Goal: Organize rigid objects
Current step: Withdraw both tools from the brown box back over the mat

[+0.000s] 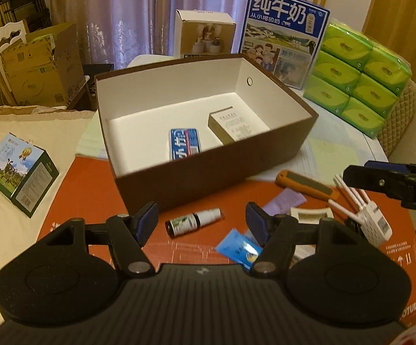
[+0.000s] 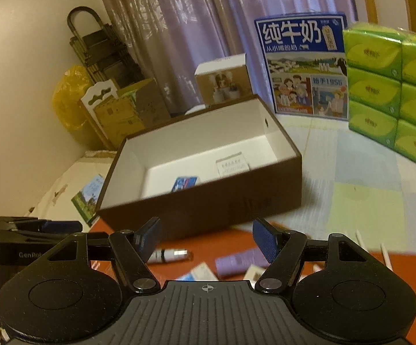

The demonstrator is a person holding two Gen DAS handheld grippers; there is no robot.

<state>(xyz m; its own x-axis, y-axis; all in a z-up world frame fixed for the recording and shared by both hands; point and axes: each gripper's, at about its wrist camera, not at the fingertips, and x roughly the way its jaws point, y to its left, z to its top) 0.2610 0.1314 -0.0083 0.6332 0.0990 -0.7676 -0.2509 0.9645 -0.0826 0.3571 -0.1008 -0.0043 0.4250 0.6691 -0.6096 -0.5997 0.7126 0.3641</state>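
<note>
A brown open box point(image 1: 222, 169) with a white inside stands on the table; it holds a blue-and-white pack point(image 1: 184, 143) and a small white carton point(image 1: 230, 125). It also shows in the right wrist view point(image 2: 208, 207). In front of it lie a small dark dropper bottle point(image 1: 193, 222), an orange tool point(image 1: 304, 184), a purple packet point(image 1: 285, 199), a blue sachet point(image 1: 238, 247) and a white router point(image 1: 371, 221). My left gripper point(image 1: 202, 224) is open and empty, hovering over the bottle. My right gripper point(image 2: 206, 240) is open and empty above the small items; it shows at the right edge of the left wrist view point(image 1: 391, 181).
A blue milk carton box point(image 1: 282, 46), a small photo-printed box point(image 1: 205, 34) and stacked green tissue packs point(image 1: 357, 80) stand behind the brown box. A green-and-blue carton point(image 1: 18, 172) lies at the left. Cardboard boxes point(image 1: 41, 66) sit beyond the table.
</note>
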